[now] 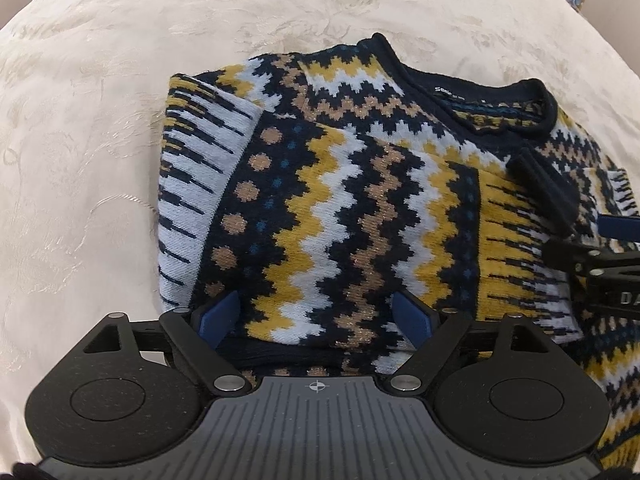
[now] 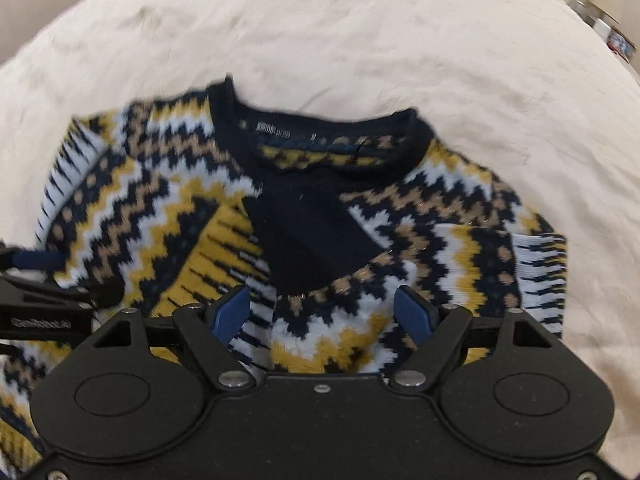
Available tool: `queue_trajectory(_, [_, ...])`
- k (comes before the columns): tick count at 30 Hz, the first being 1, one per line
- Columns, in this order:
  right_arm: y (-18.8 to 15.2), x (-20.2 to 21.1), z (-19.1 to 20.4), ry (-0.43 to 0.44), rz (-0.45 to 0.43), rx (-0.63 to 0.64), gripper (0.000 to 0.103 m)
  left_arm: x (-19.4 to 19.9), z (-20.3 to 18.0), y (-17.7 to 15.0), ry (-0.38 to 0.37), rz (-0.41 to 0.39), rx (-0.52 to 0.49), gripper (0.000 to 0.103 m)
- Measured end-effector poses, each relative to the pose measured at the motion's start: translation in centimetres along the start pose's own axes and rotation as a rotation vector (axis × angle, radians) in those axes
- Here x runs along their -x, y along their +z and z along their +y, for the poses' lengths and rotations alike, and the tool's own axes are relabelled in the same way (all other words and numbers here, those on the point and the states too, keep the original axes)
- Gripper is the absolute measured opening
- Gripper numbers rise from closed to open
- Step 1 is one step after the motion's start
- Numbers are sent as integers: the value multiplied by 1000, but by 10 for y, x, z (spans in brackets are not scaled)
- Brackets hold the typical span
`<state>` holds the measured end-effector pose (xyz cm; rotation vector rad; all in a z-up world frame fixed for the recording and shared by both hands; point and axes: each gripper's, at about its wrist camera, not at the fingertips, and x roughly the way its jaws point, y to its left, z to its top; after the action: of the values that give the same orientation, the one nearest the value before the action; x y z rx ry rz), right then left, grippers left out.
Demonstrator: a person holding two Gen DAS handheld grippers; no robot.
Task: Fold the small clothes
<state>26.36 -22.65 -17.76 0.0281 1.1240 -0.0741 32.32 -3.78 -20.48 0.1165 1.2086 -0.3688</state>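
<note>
A knitted sweater (image 1: 328, 200) with navy, yellow, white and tan zigzags lies flat on a cream bedspread (image 1: 100, 100), its navy collar (image 1: 472, 100) away from me. One sleeve is folded across the chest, and its dark cuff (image 2: 312, 236) rests below the collar (image 2: 320, 140). My left gripper (image 1: 316, 318) hangs open over the sweater's (image 2: 440, 240) near left part, blue pads apart, the knit lying flat between them. My right gripper (image 2: 324, 316) is open over the near middle, blurred. One of its fingers (image 1: 548, 196) reaches in at the right edge of the left wrist view.
The cream bedspread (image 2: 480, 80) spreads wide around the sweater on the far side, left and right. Some boxes and small clutter (image 2: 612, 32) sit beyond the bed's far right edge. The left gripper's blue pad (image 2: 36, 260) shows at the left edge of the right wrist view.
</note>
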Motion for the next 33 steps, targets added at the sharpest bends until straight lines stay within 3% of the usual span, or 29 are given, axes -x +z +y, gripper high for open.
queue_trajectory(3, [-9,0,-20,-51,12,-45,77,-1,0,0,-2,-1,-5,86])
queue_trajectory(9, [-34,14,-90,-67,38,-246,78,-3,-3,-1,9,-4,-11,89])
queue_trajectory(13, [-49,26,-109,-116,47,-296,78,-2,-3,0,12,-5,-12,89])
queue_trajectory(20, [-57,38,-128,8,-48,-353,74,-3,-4,0,12,-8,-10,89])
queue_trajectory(26, [-47,12,-135,38,-41,-354,70,-2,-3,-1,2,-12,-15,89])
queue_trajectory(32, [-46,5,-136,65,-15,-357,43,6,5,-7,-41,-44,-19,89])
queue_trajectory(33, [-45,7,-135,65,-22,-350,28,10,6,-8,-51,-52,-22,89])
